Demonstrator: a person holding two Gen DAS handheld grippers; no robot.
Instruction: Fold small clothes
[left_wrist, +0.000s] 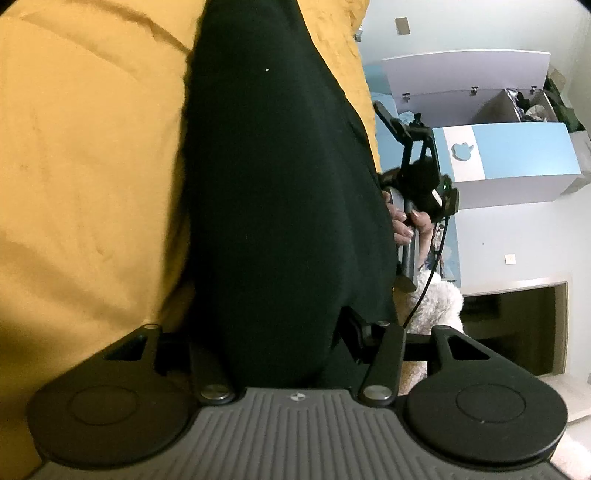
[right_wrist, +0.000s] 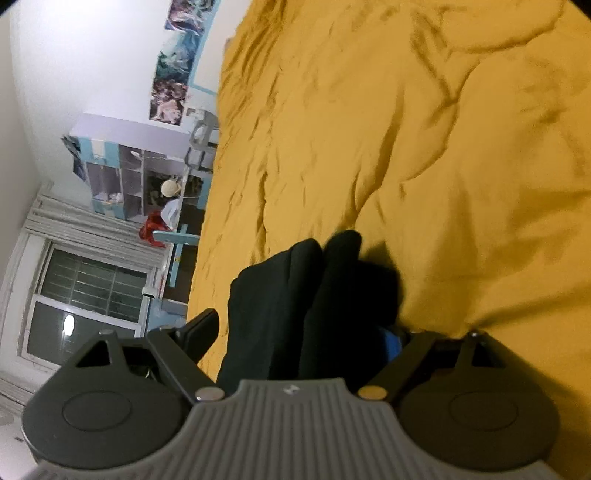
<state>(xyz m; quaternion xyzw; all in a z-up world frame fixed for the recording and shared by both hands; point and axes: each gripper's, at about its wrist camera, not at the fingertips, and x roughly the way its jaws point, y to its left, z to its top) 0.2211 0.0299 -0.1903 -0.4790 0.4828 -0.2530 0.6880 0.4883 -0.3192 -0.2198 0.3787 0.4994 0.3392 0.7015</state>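
Observation:
A small black garment (left_wrist: 273, 192) hangs stretched between both grippers above the yellow bedspread (left_wrist: 81, 155). My left gripper (left_wrist: 280, 354) is shut on one end of it; the cloth hides the fingertips. In the right wrist view the same black garment (right_wrist: 295, 306) bunches out of my right gripper (right_wrist: 303, 350), which is shut on its other end, with a blue bit (right_wrist: 391, 345) showing at the right finger. The right gripper and the hand holding it also show in the left wrist view (left_wrist: 417, 184), past the cloth's far edge.
The rumpled yellow bedspread (right_wrist: 406, 129) fills most of both views. A blue and white cabinet (left_wrist: 509, 151) and a white fluffy thing (left_wrist: 436, 302) stand beyond the bed's edge. Shelves (right_wrist: 129, 173) and a window (right_wrist: 88, 295) are at the far wall.

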